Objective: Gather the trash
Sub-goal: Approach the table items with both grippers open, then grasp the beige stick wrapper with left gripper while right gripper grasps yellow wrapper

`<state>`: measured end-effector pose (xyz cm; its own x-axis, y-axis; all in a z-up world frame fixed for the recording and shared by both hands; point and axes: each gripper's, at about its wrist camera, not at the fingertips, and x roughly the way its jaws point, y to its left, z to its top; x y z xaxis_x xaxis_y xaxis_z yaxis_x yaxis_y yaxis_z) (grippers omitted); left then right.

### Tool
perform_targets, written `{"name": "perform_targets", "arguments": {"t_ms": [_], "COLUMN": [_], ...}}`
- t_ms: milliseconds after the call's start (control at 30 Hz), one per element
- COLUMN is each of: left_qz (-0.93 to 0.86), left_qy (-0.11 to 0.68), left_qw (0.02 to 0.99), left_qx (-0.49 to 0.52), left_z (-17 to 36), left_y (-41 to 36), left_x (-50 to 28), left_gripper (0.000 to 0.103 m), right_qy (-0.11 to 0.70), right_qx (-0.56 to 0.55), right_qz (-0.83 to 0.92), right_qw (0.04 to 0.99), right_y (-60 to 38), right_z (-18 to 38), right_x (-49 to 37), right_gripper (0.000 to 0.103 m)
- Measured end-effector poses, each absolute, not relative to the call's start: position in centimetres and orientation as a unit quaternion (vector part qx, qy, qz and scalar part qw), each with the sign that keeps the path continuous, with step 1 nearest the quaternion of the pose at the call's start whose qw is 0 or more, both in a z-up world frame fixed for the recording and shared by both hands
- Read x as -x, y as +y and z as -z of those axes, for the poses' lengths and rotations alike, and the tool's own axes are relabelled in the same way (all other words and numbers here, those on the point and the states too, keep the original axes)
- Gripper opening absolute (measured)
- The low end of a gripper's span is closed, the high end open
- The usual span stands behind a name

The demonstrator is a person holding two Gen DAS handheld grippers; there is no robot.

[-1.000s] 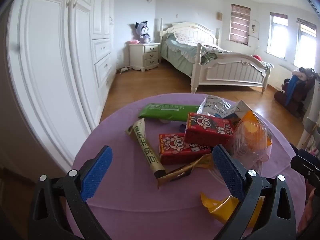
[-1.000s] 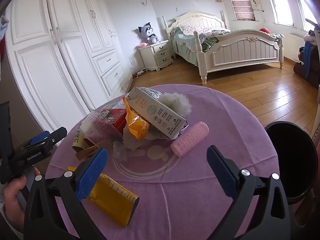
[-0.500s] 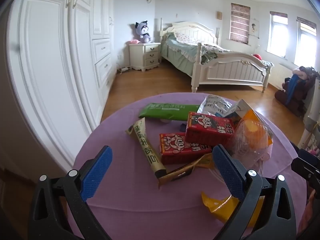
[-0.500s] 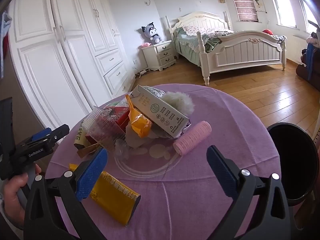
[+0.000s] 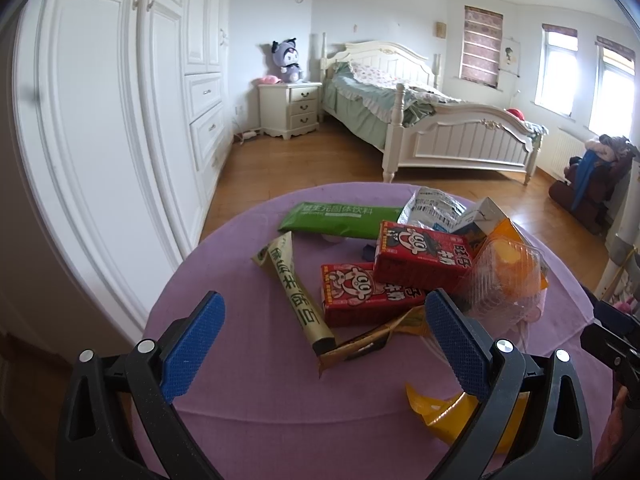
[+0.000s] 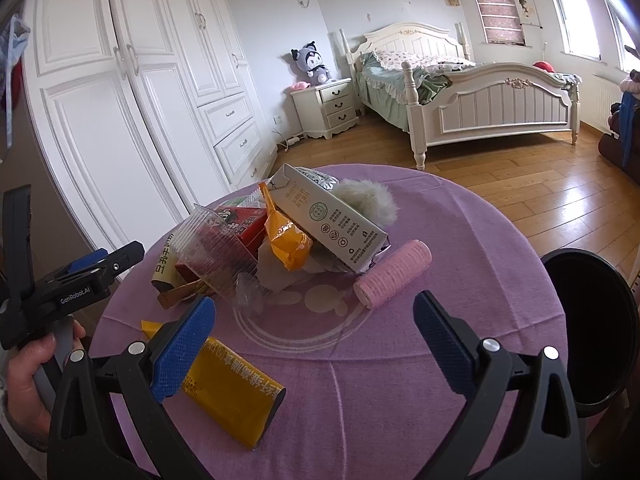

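Trash lies piled on a round table with a purple cloth (image 5: 240, 360). In the left wrist view: a green packet (image 5: 340, 220), two red cartons (image 5: 424, 258) (image 5: 360, 298), a long gold sachet (image 5: 296, 292), a clear plastic cup (image 5: 504, 280) and a yellow wrapper (image 5: 440, 408). My left gripper (image 5: 324, 340) is open and empty above the near table edge. In the right wrist view: a white milk carton (image 6: 332, 220), an orange wrapper (image 6: 288, 240), a pink hair roller (image 6: 394, 272), a yellow packet (image 6: 232, 392). My right gripper (image 6: 316, 344) is open and empty, apart from all items.
A black bin (image 6: 592, 328) stands at the table's right edge. A grey fluffy ball (image 6: 368, 200) lies behind the milk carton. White wardrobes (image 5: 100, 120) stand to the left; a bed (image 5: 440, 128) and a nightstand (image 5: 290, 108) are beyond on the wooden floor.
The right gripper has risen and tilted slightly, so the table appears a bit lower in its view. The left gripper has barely moved. Both stay open.
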<state>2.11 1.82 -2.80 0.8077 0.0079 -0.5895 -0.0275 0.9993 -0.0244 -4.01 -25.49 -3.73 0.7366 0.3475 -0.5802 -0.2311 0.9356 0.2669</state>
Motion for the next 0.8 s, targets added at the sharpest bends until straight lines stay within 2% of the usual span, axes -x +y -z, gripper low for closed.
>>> {"name": "perform_targets", "arguments": {"t_ms": [100, 267, 300, 367, 533, 567, 600, 633, 700, 733, 767, 800], "left_qz": [-0.008, 0.005, 0.015, 0.031, 0.068, 0.072, 0.073, 0.073, 0.077, 0.069, 0.065, 0.067], "left_qy": [0.314, 0.339, 0.35, 0.374, 0.419, 0.422, 0.429, 0.439, 0.446, 0.453, 0.459, 0.458], "left_qw": [0.949, 0.939, 0.933, 0.921, 0.897, 0.895, 0.892, 0.888, 0.882, 0.879, 0.877, 0.875], "left_qx": [0.014, 0.063, 0.082, 0.106, 0.122, 0.121, 0.118, 0.116, 0.13, 0.129, 0.131, 0.14], "left_z": [3.1, 3.7, 4.0, 4.8, 6.3, 6.5, 6.8, 7.2, 7.8, 8.1, 8.4, 8.7], "left_y": [2.0, 5.1, 6.1, 7.4, 8.0, 7.9, 7.9, 7.8, 8.2, 8.4, 8.7, 9.1], "left_x": [-2.4, -4.2, -4.9, -6.4, -9.9, -10.5, -11.2, -11.9, -12.7, -13.2, -13.6, -13.8], "left_gripper": [0.099, 0.099, 0.098, 0.089, 0.077, 0.075, 0.067, 0.056, 0.049, 0.03, 0.02, 0.016], "right_qy": [0.31, 0.296, 0.29, 0.288, 0.361, 0.372, 0.392, 0.403, 0.412, 0.415, 0.418, 0.422], "right_qx": [-0.109, -0.029, -0.011, 0.022, 0.115, 0.132, 0.144, 0.145, 0.131, 0.127, 0.121, 0.112], "right_qz": [-0.184, -0.267, -0.287, -0.326, -0.369, -0.365, -0.36, -0.358, -0.363, -0.363, -0.362, -0.361], "right_qw": [0.926, 0.917, 0.913, 0.9, 0.849, 0.843, 0.834, 0.83, 0.825, 0.825, 0.825, 0.824], "right_y": [-25.2, -22.4, -21.5, -19.4, -15.4, -14.8, -14.9, -15.1, -15.9, -16.2, -16.5, -16.9], "right_z": [3.7, 2.8, 2.6, 2.7, 5.1, 5.7, 6.4, 6.9, 7.2, 7.3, 7.3, 7.3], "right_x": [4.4, 4.9, 5.1, 5.3, 4.8, 4.8, 4.4, 4.5, 4.8, 4.8, 4.7, 4.7], "right_gripper": [0.098, 0.097, 0.092, 0.084, 0.072, 0.066, 0.059, 0.058, 0.057, 0.056, 0.055, 0.053]}}
